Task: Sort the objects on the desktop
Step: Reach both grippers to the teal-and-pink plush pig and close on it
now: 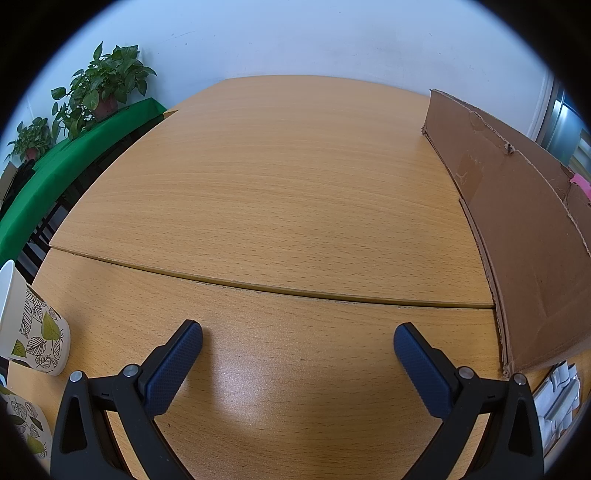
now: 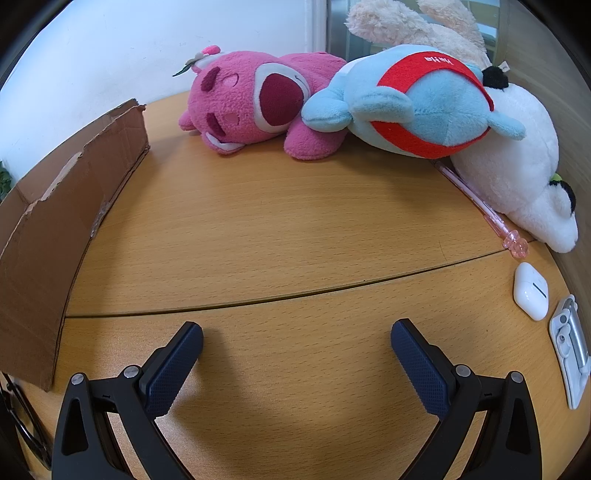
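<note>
My left gripper (image 1: pixel 297 334) is open above bare wooden desk, nothing between its fingers. A cardboard box (image 1: pixel 517 229) stands to its right, and leaf-patterned paper cups (image 1: pixel 35 332) stand at its left. My right gripper (image 2: pixel 297 332) is open too, over bare desk. Ahead of it lie a pink plush bear (image 2: pixel 255 99), a blue plush with a red band (image 2: pixel 417 103) and a white plush (image 2: pixel 517 173). A pink pen (image 2: pixel 480 206) lies beside the white plush. Nearer on the right sit a white earbud case (image 2: pixel 531 290) and a white and silver clip-like item (image 2: pixel 569 350). The cardboard box (image 2: pixel 55 221) stands at the left.
A cream plush (image 2: pixel 413 26) lies behind the blue one. Potted plants (image 1: pixel 107 85) stand on a green-covered table (image 1: pixel 55 177) beyond the desk's left edge. A white object (image 1: pixel 557 402) lies below the box corner. A seam (image 1: pixel 258 286) crosses the desk.
</note>
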